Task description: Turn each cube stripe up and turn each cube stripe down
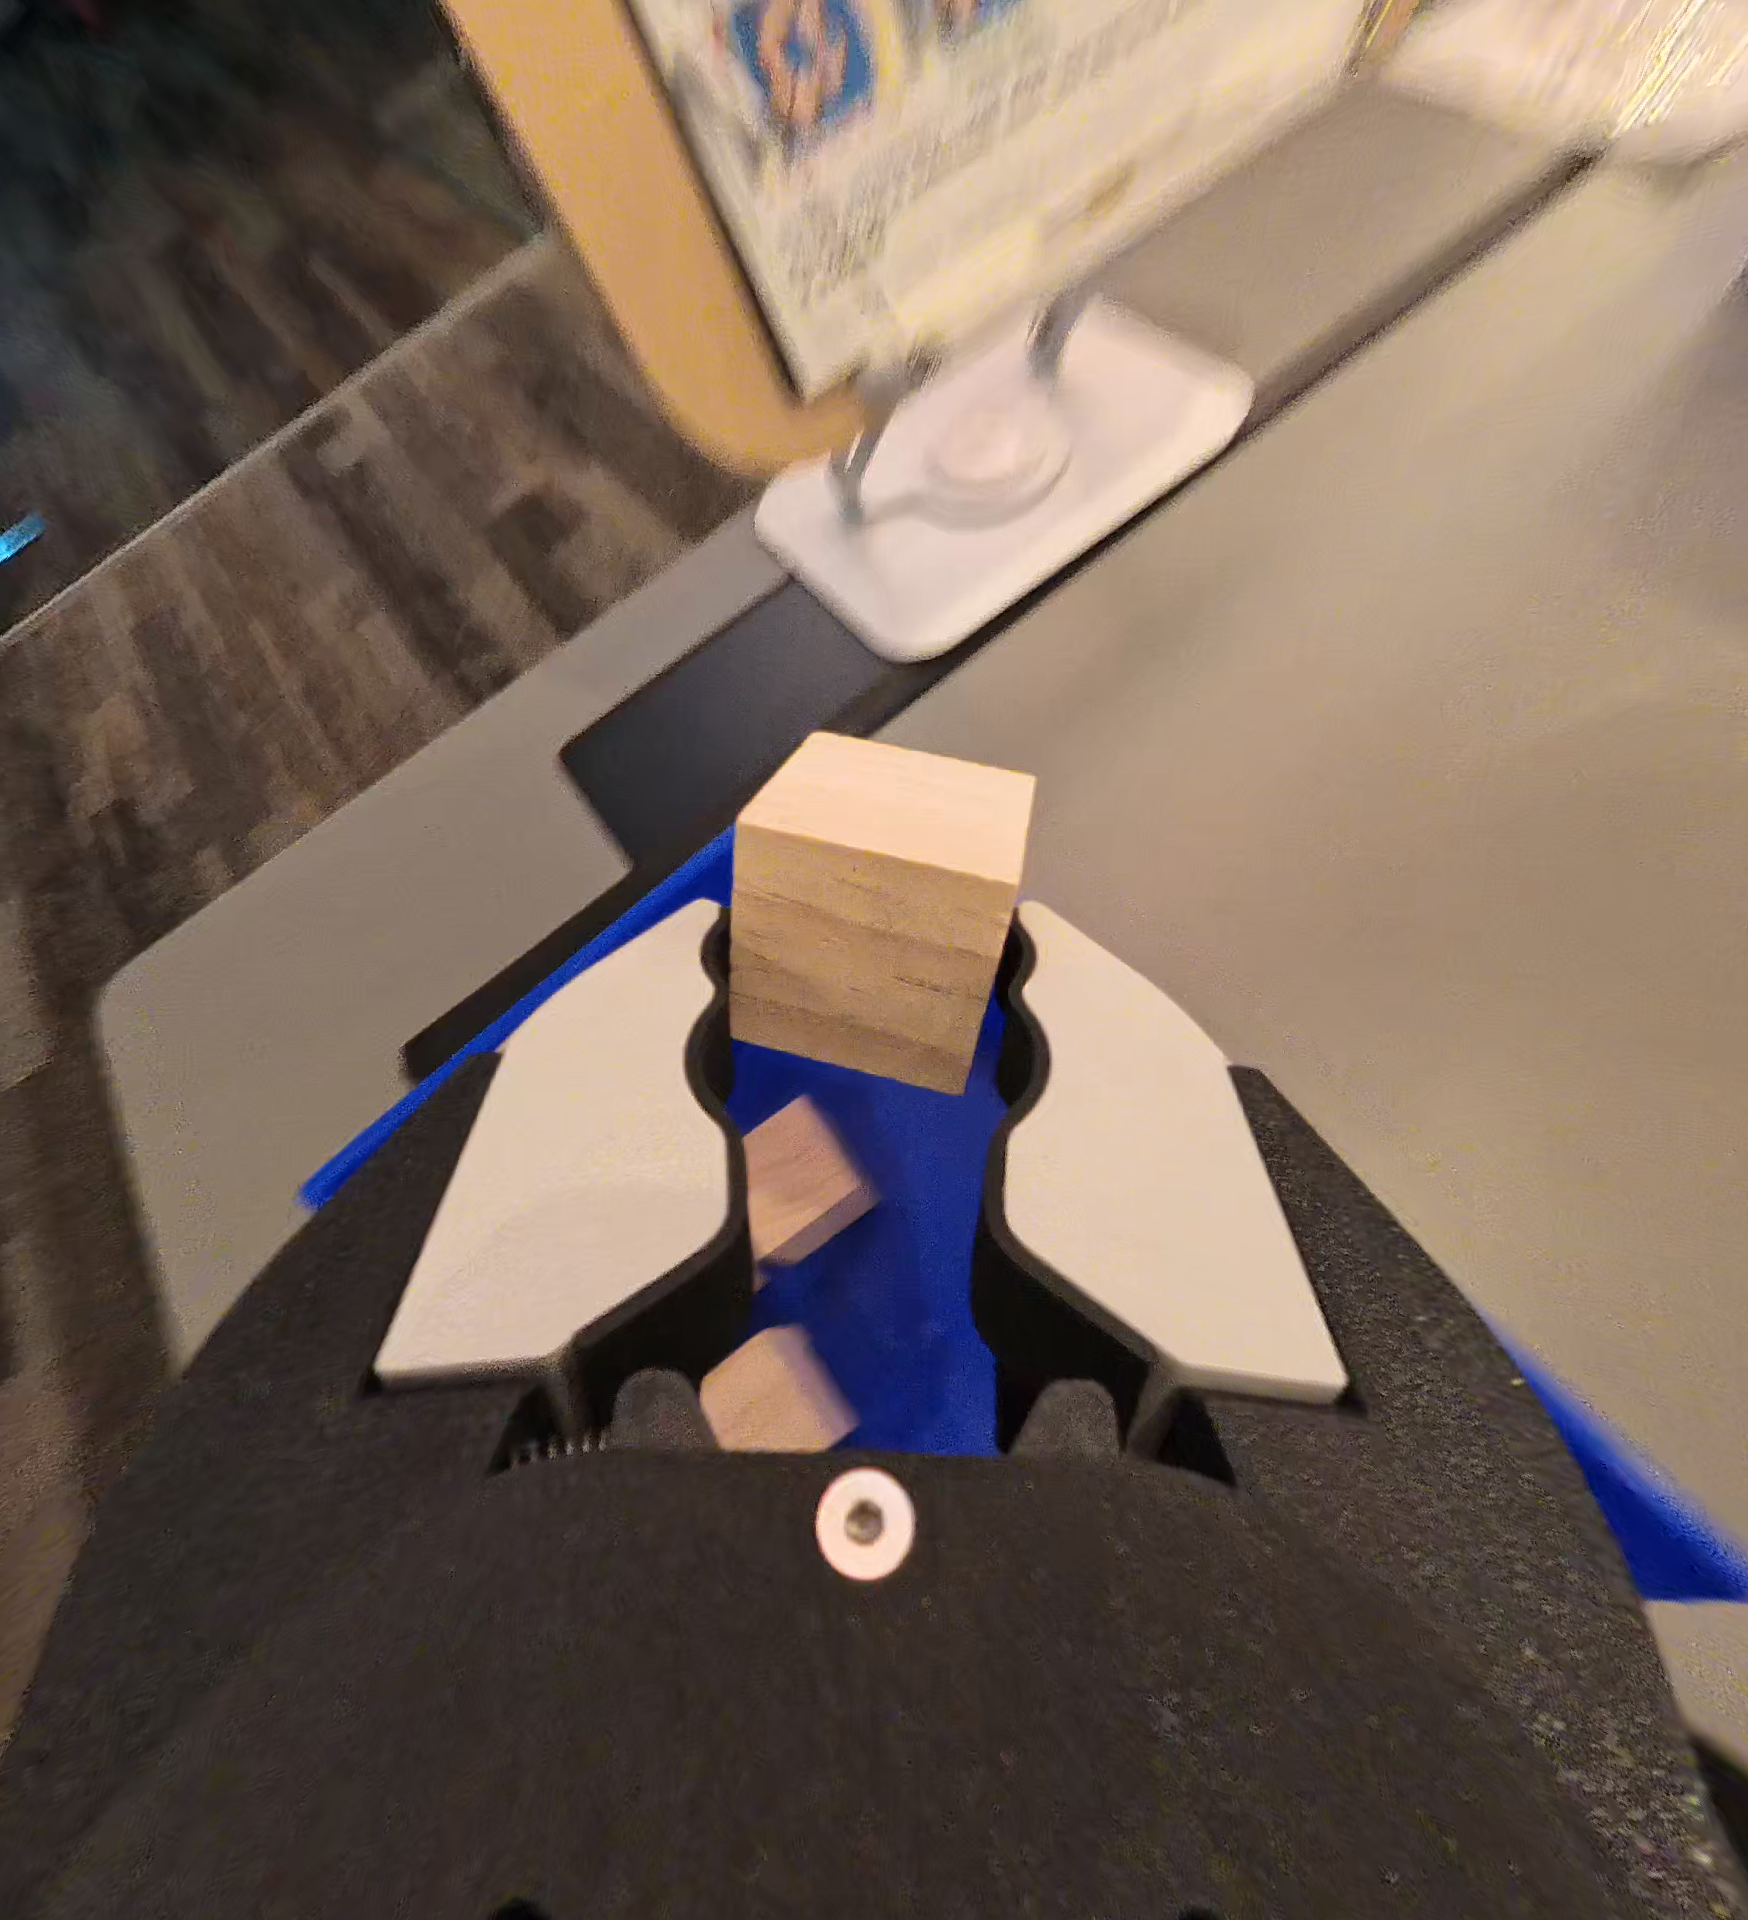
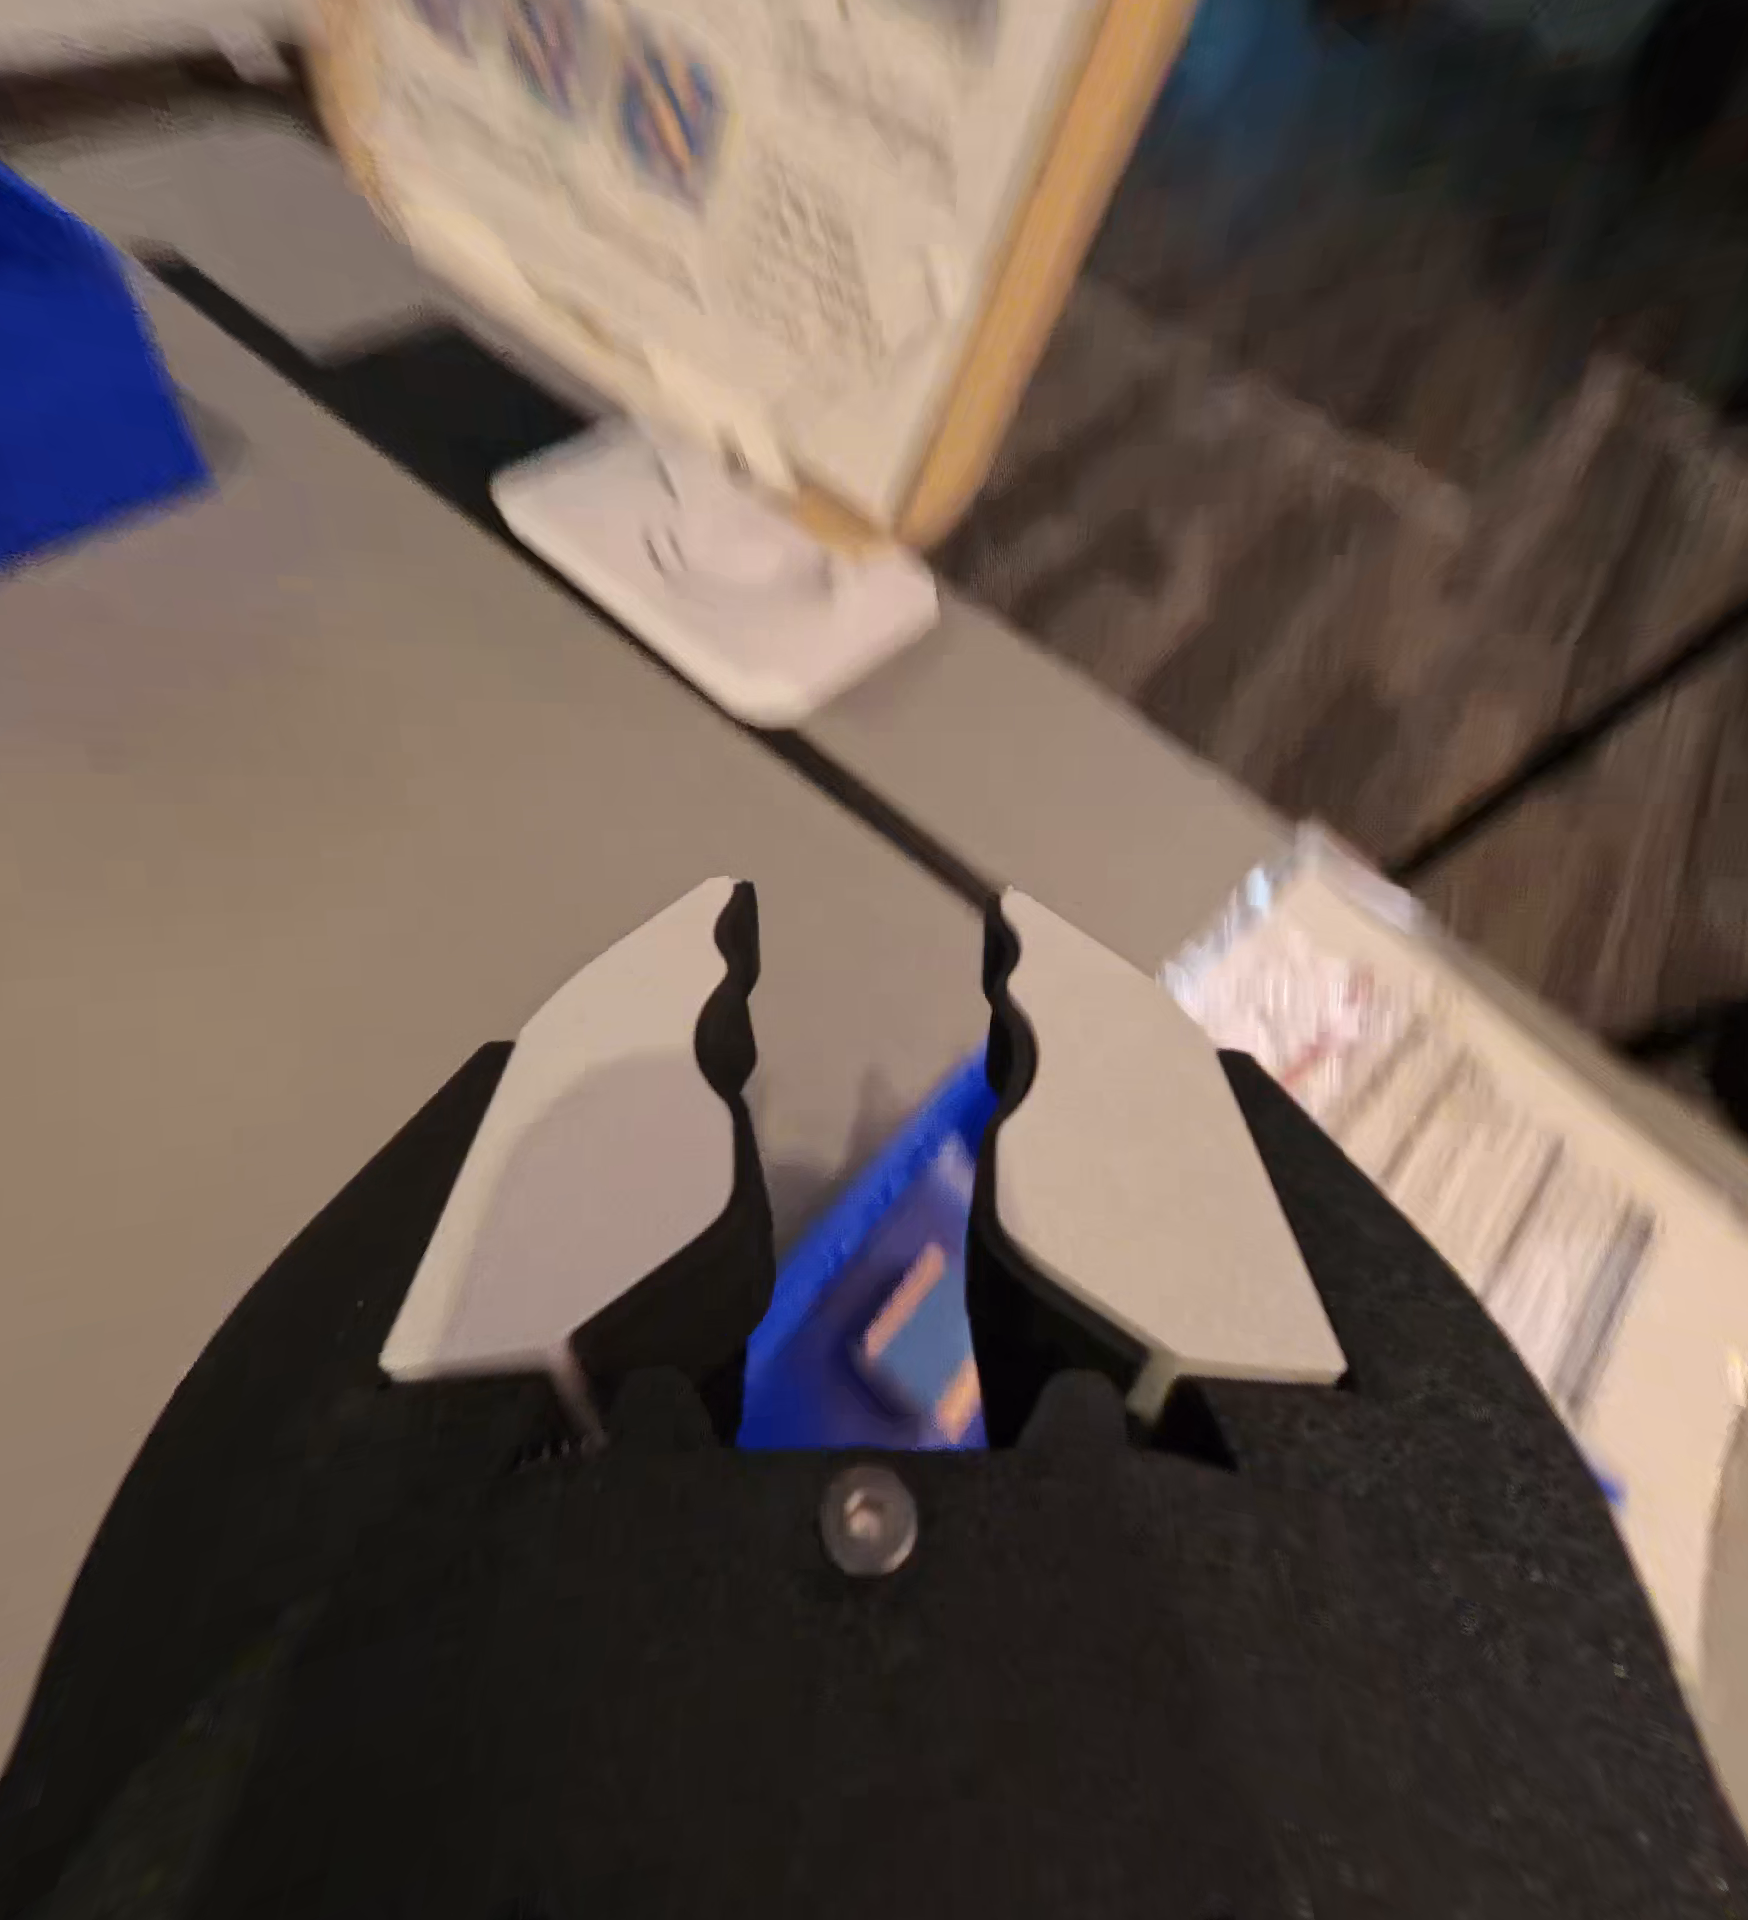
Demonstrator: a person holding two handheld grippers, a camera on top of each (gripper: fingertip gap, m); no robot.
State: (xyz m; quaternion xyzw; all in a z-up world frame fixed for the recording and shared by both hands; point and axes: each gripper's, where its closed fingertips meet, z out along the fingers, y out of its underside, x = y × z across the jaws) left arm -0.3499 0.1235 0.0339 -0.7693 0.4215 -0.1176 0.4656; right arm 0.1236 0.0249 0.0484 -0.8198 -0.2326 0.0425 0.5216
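My left gripper (image 1: pixel 865 914) is shut on a plain wooden cube (image 1: pixel 875 904) and holds it at the fingertips above a blue tray (image 1: pixel 911 1299). No stripe shows on the cube's visible faces. Two more wooden cubes (image 1: pixel 802 1184) (image 1: pixel 776 1392) lie in the tray below, seen between the fingers. My right gripper (image 2: pixel 870 904) is open and empty, held above the grey table (image 2: pixel 278 831). A blue tray (image 2: pixel 870 1288) with blurred cube-like shapes shows between its fingers.
A white stand base (image 1: pixel 995 478) holds a framed printed sign (image 1: pixel 911 166) at the table's far edge. A blue bin (image 2: pixel 18 384) stands at the left. A white printed box (image 2: pixel 1452 1153) lies at the right. Carpeted floor (image 1: pixel 174 623) lies beyond the table edge.
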